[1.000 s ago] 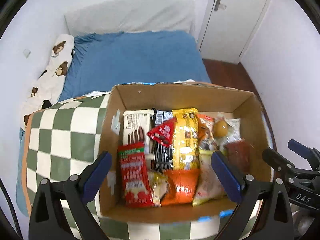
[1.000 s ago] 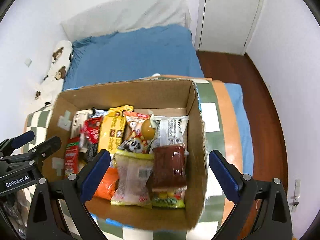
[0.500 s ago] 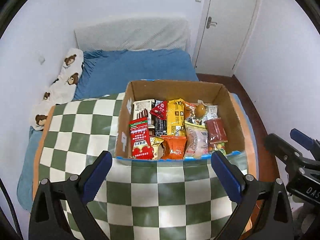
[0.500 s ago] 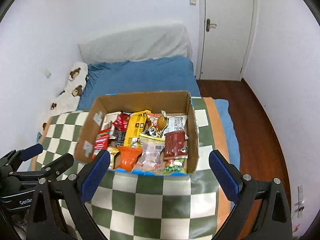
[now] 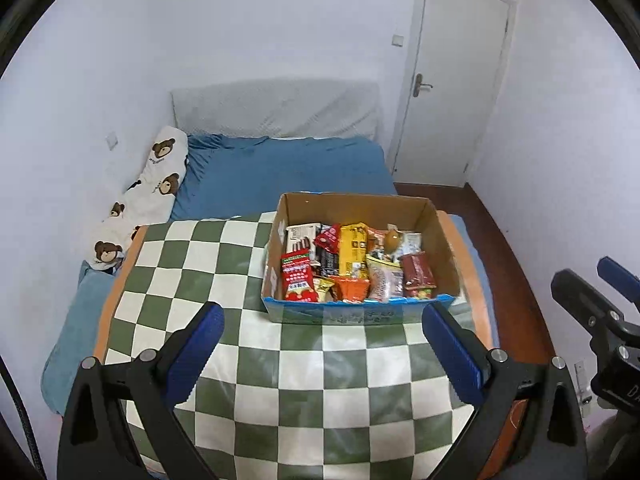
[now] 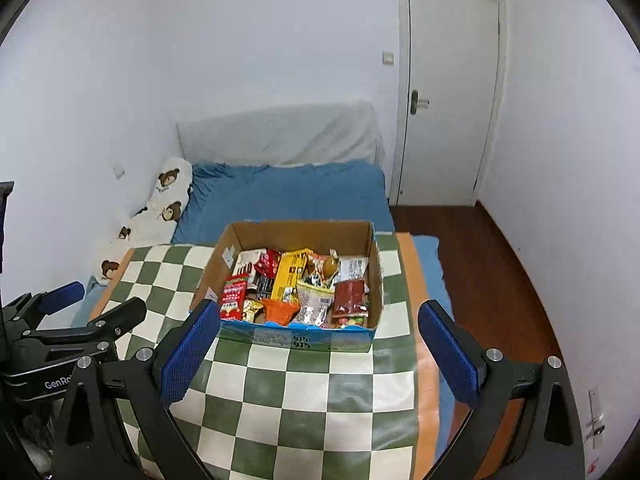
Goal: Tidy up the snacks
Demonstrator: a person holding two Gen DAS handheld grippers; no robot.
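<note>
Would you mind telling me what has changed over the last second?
Both hand-held grippers, left and right, pulled back and up from the cardboard box, which now looks smaller. Both remain open and empty. The snacks and checkered cloth are unchanged.

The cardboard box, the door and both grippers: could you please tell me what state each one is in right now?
cardboard box: open-topped, full of snack packets, standing on the checkered cloth.
door: closed.
left gripper: open, empty, fingers apart, short of the box.
right gripper: open, empty, fingers apart, short of the box.
</note>
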